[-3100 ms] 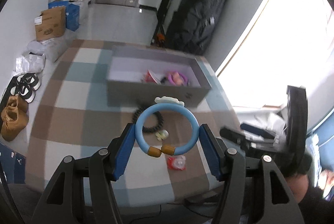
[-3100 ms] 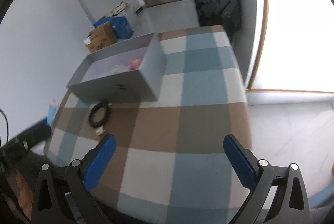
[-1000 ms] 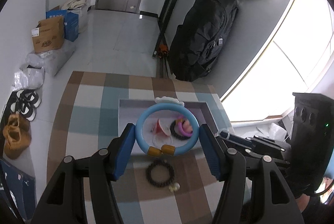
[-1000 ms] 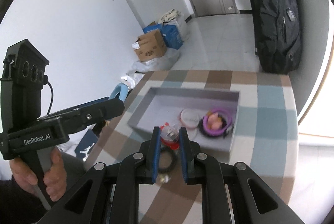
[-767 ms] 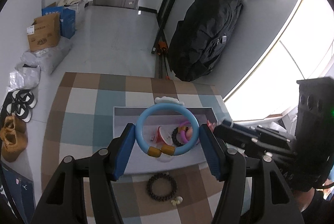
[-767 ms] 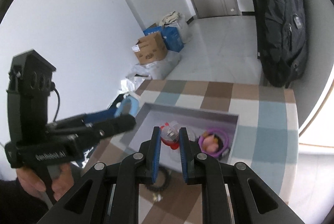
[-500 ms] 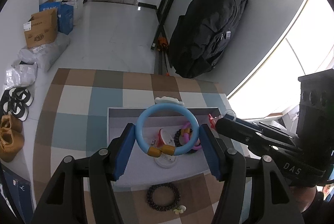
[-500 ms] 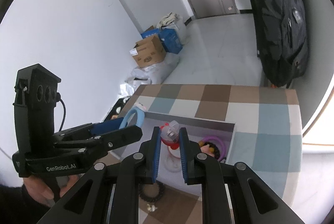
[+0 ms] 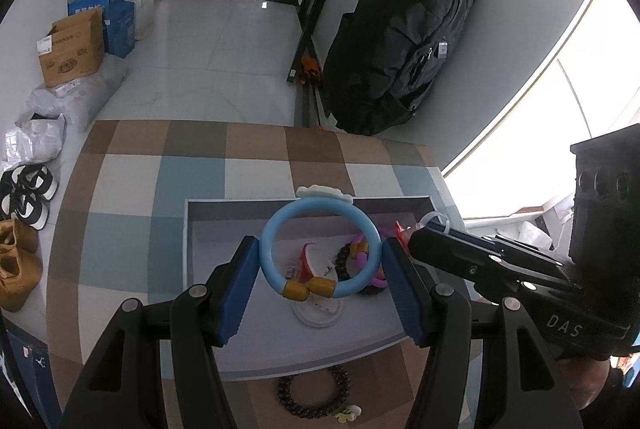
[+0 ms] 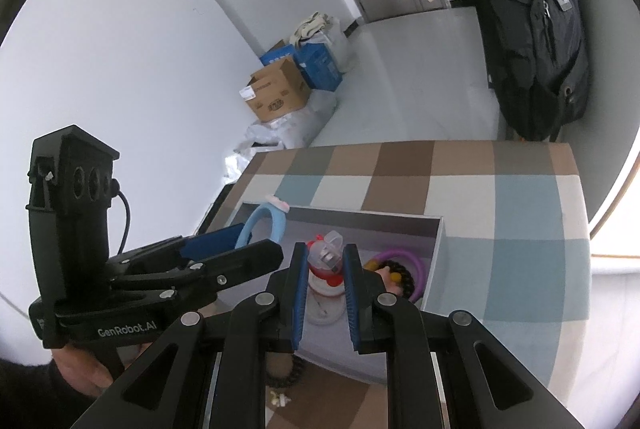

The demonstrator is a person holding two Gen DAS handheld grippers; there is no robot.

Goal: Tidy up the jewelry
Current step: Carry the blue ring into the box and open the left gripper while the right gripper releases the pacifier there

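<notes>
Jewelry, two pieces, carried above grey box [image 9: 404, 339]. Left gripper [image 9: 318, 275] clamped blue bangle [image 9: 318, 249]; right gripper [image 10: 325, 293] pinched small red-and-clear trinket [image 10: 326, 259]. Step: depositing. Next, likely: lower, release inside box. Dark bead bracelet [image 9: 314, 395] lay outside.

- My left tool [image 9: 319, 271] tilts downward, its blue pads clamped on either side of a light blue bangle [image 9: 319, 248].
- My right tool [image 10: 325, 277] tilts downward just beside it, jaws nearly closed, pinching a small red and clear trinket [image 10: 326, 256].
</notes>
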